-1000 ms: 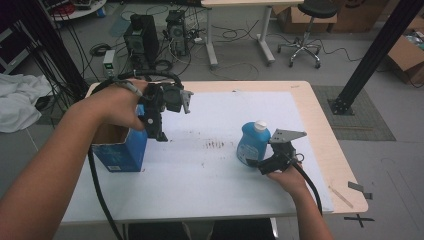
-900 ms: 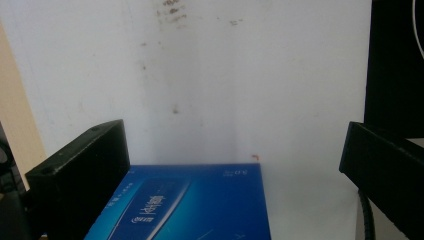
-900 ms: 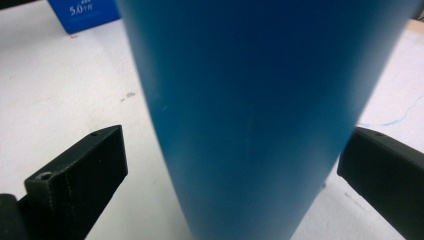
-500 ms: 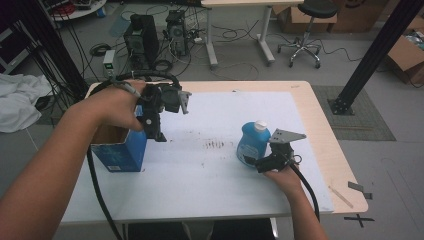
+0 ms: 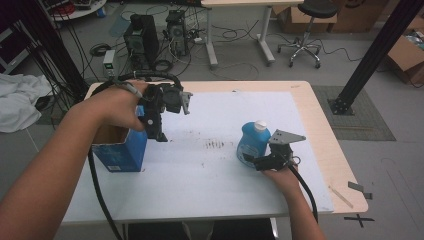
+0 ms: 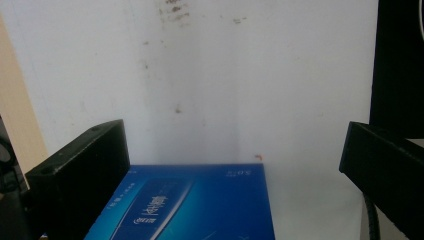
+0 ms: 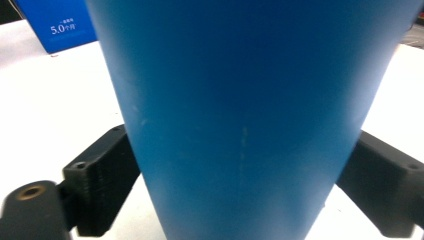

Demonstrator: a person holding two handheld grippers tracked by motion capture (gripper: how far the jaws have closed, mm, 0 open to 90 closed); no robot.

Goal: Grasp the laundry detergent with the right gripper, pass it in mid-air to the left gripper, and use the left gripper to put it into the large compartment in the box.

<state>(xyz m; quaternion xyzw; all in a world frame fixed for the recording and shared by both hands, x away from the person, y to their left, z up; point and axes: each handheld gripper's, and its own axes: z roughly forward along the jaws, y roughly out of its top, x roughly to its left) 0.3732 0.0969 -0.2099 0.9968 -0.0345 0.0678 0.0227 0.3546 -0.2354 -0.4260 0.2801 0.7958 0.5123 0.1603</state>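
A: Right gripper (image 5: 256,161) is low at the near right of the white table cover (image 5: 210,175), its jaws have just been closing and now sit against both sides of the blue bottle (image 5: 252,142).

B: In the right gripper view the bottle (image 7: 250,115) stands upright between the two black jaws, pads touching its flanks. White cap on top, from the high view.

A: Over on the left, the left gripper (image 5: 159,132) hangs over the open blue box (image 5: 120,147), pointing down, jaws spread wide with nothing between them.

B: Left gripper view has the box (image 6: 195,205) just under the jaws, its near edge on the white cover.

A: Box and bottle are well apart, with only scuff marks (image 5: 215,145) on the cover between them.

B: Beyond the far edge: computer towers (image 5: 142,37), cables and an office chair (image 5: 305,30) on the floor.
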